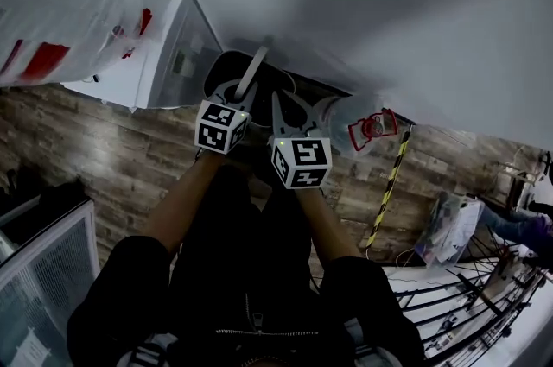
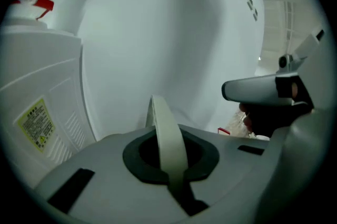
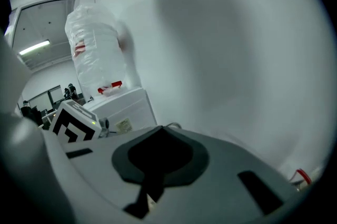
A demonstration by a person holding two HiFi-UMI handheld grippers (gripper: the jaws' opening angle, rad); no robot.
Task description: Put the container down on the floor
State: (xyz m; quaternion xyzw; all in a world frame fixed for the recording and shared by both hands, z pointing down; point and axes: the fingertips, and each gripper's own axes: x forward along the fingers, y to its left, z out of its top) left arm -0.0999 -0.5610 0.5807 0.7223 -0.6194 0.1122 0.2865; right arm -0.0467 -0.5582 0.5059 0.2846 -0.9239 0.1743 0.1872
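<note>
My left tongs [image 2: 163, 150] are clamped on a pale handle [image 2: 164, 130], a flat band that rises from the dark slot between the jaws and arches upward toward the white wall [image 1: 389, 11]. My right tongs [image 1: 292, 108] sit just beside them, jaws apart, and the right gripper view shows nothing between them. In the head view the handle slants forward over the dark container [image 1: 278, 85]. The container lies directly below both tongs, at the foot of the wall where the wood-plank floor [image 1: 86, 149] meets it. I cannot tell whether its base touches the floor.

To the left of the container stands a white water dispenser [image 1: 160, 54] with a clear bottle [image 1: 60, 11] upended on top. To the right, near the wall, lies a clear jug [image 1: 344, 119] with a red grip [image 1: 373, 129]. Beside the jug a yellow-and-black striped pole [image 1: 389, 184] slants across the planks.
</note>
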